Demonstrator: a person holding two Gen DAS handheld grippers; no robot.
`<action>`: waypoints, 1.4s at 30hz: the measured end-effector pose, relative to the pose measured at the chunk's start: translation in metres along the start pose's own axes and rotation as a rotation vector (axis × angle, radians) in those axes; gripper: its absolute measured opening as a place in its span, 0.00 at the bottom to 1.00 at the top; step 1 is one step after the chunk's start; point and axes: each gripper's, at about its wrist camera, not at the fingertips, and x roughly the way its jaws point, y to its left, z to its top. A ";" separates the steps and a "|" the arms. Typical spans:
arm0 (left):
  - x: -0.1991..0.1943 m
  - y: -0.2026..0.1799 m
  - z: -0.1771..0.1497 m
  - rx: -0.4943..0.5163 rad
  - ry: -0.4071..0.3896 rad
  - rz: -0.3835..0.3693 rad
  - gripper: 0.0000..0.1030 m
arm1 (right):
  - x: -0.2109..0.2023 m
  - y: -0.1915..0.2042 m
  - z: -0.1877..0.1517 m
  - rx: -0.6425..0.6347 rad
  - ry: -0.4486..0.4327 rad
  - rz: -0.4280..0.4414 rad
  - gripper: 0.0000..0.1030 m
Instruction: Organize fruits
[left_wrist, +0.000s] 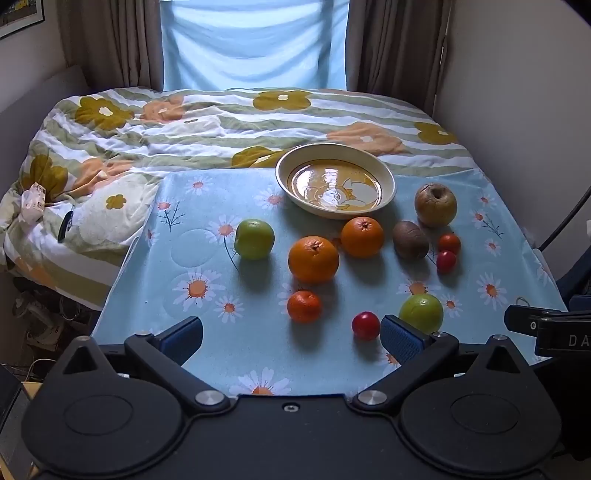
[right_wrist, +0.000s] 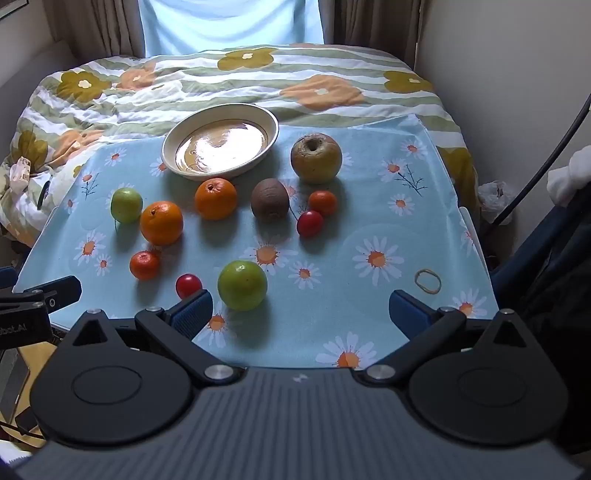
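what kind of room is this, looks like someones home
Most likely a bedroom at home: a bed with a flowered duvet, brown curtains at the window behind it, and fruit laid on a daisy-print cloth beside a ceramic bowl.

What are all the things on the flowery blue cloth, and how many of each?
bowl: 1, cream and yellow, far side of cloth, empty
big oranges: 2, orange, near bowl
small mandarin: 1, orange, near left
green apples: 2, one left, one near front
wrinkled apple: 1, yellow-brown, right of bowl
kiwi: 1, brown, middle
small tomatoes: 3, red-orange
rubber band: 1, tan, right
left gripper: open
right gripper: open
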 end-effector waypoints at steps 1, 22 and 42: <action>0.000 0.000 0.001 0.001 -0.005 0.001 1.00 | 0.000 0.000 0.000 0.000 0.001 0.001 1.00; -0.002 0.004 0.001 0.018 -0.027 0.021 1.00 | 0.002 0.005 0.000 0.001 -0.002 0.004 1.00; -0.001 0.008 0.003 0.027 -0.030 0.030 1.00 | 0.008 0.011 0.001 0.005 0.001 0.003 1.00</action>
